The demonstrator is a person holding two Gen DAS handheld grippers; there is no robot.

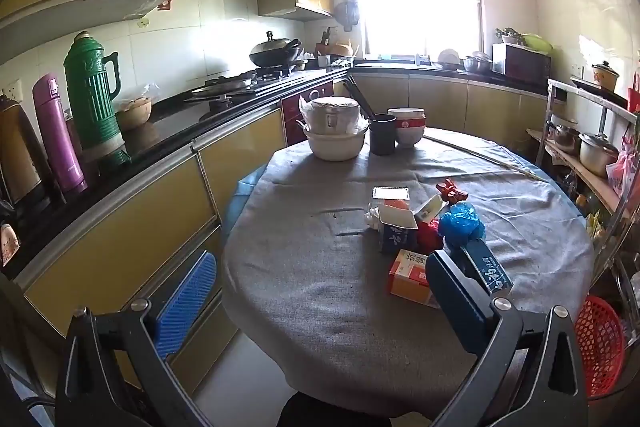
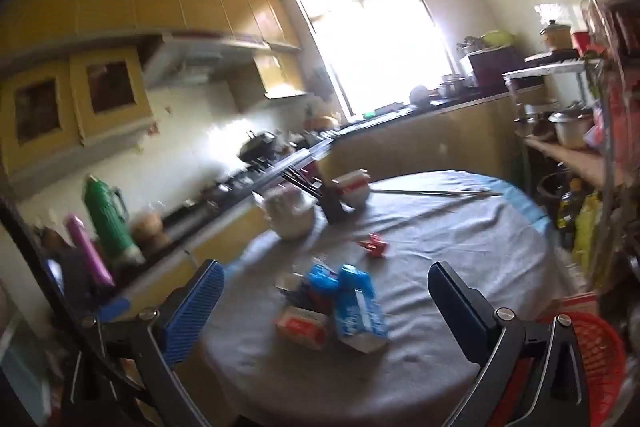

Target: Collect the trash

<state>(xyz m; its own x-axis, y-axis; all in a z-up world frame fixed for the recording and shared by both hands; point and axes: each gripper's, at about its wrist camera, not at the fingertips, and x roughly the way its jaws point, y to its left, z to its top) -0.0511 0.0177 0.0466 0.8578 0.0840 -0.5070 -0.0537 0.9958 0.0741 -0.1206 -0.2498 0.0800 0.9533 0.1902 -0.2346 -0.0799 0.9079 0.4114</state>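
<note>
A pile of trash lies on the round grey-clothed table [image 1: 320,287]: an orange box [image 1: 410,277], an open dark blue carton [image 1: 398,229], a long blue box [image 1: 486,267], a crumpled blue wrapper [image 1: 460,221], a red wrapper [image 1: 452,190] and white paper [image 1: 390,193]. My left gripper [image 1: 320,295] is open and empty, above the near table edge, left of the pile. In the blurred right wrist view the same pile shows with the orange box [image 2: 302,325] and blue box [image 2: 360,311]. My right gripper [image 2: 324,299] is open and empty, held short of the pile.
A red plastic basket [image 1: 600,343] stands on the floor right of the table; it also shows in the right wrist view [image 2: 596,359]. Bowls [image 1: 336,135], a dark cup [image 1: 383,133] and a long stick [image 1: 488,157] sit at the table's far side. Counter with thermoses [image 1: 94,99] runs left; a shelf rack [image 1: 592,155] stands right.
</note>
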